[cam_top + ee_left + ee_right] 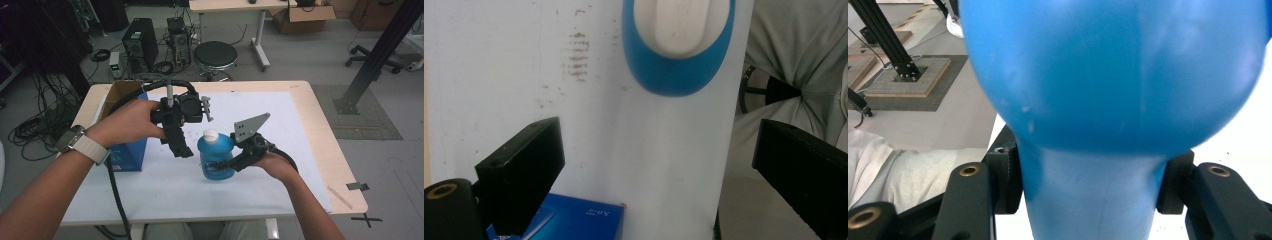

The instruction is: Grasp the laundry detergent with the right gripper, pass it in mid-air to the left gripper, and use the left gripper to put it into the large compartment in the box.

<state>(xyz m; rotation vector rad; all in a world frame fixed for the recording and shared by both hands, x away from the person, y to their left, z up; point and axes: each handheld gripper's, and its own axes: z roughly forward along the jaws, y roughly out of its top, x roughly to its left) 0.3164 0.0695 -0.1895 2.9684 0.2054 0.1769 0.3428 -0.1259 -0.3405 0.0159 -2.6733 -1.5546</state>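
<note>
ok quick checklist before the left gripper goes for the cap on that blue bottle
1. Right gripper shut on the blue bottle: ok.
2. Bottle upright on the white sheet: ok.
3. White cap exposed, nothing over it: ok.
4. Left gripper open wide enough for the cap: ok.
5. Left gripper lined up over the cap: not ok, it sits beside the bottle.
6. Cap tight or loose: cannot tell.

Soft, even room light is falling from overhead, casting faint shadows on the bench (310,150). The bottle (1113,75) is looming blurred in the right gripper view, a pale sheen showing on it. Both gripper views are looking soft and grainy.
</note>
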